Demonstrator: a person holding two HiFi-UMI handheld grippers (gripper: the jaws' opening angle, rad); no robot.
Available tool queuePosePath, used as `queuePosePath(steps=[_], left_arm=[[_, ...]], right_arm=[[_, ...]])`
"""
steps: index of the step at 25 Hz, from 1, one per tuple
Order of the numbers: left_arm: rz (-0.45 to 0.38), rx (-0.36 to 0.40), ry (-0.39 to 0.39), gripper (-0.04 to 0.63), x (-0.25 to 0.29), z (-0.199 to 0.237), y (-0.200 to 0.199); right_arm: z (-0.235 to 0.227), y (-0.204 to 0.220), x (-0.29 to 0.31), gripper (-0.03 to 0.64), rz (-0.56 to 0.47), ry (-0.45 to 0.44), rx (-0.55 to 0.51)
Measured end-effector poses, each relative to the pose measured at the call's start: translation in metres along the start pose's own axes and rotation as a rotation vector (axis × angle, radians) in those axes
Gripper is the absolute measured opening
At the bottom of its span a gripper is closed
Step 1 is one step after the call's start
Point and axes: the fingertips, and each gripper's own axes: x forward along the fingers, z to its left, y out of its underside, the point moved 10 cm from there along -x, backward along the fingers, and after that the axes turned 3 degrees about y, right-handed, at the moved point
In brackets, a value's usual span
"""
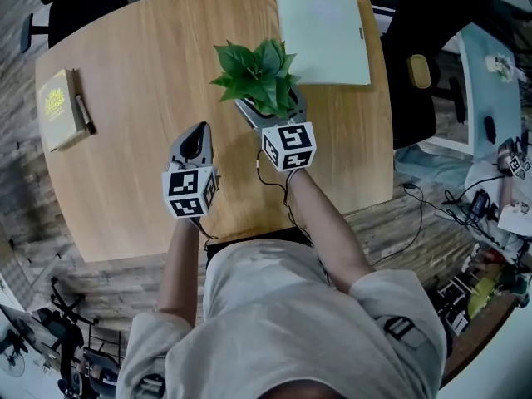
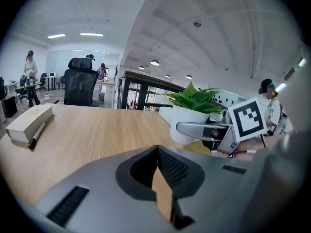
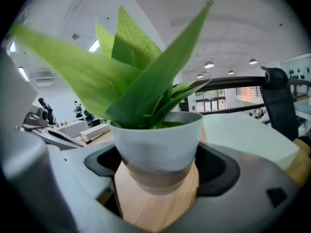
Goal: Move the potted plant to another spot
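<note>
Right gripper view has the potted plant (image 3: 158,144) dead centre: a small white pot with a tan band round its foot and broad, stiff-looking green leaves rising above the rim. It stands on the wooden table (image 1: 141,181), toward the far middle, just in front of a pale green folder (image 1: 322,32). The right gripper (image 1: 273,111) has its jaws closed round the pot low down, one pad on each side at about the line where white meets tan; whether the foot is off the wood cannot be told. The pot looks light and rigid, probably smooth-glazed or plastic, so it is likely to slip if the squeeze is slack. It tapers toward the foot, so a hold just under the wide upper part should seat better than one on the band. The leaves overhang the rim and make it a little top-heavy, so it would be best carried upright and kept clear of foliage. The left gripper (image 1: 198,135) hovers beside it, nearer the person, jaws together on nothing, only a sliver of wood between them. Well apart at the left edge lie a book (image 1: 58,110) and a pen (image 1: 84,113); a dark chair (image 1: 416,73) stands off the right side.
</note>
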Motion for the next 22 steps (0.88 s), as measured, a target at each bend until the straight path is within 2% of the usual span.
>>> queuePosePath(steps=[11,18,22], left_arm=[[-0.079,0.033,-0.013,0.012,-0.041,-0.04,-0.018],[-0.148,0.076,-0.027,0.012,-0.065,-0.09,-0.039],[-0.188,0.082,-0.026,0.012,-0.084,-0.096,-0.045]], right_arm=[[0.006,-0.045,-0.055,0.472,-0.098,-0.051,-0.051],[-0.015,-0.088,-0.097,0.472,-0.167,-0.097,-0.081],[-0.005,-0.107,-0.114,0.472,-0.203,-0.116,-0.095]])
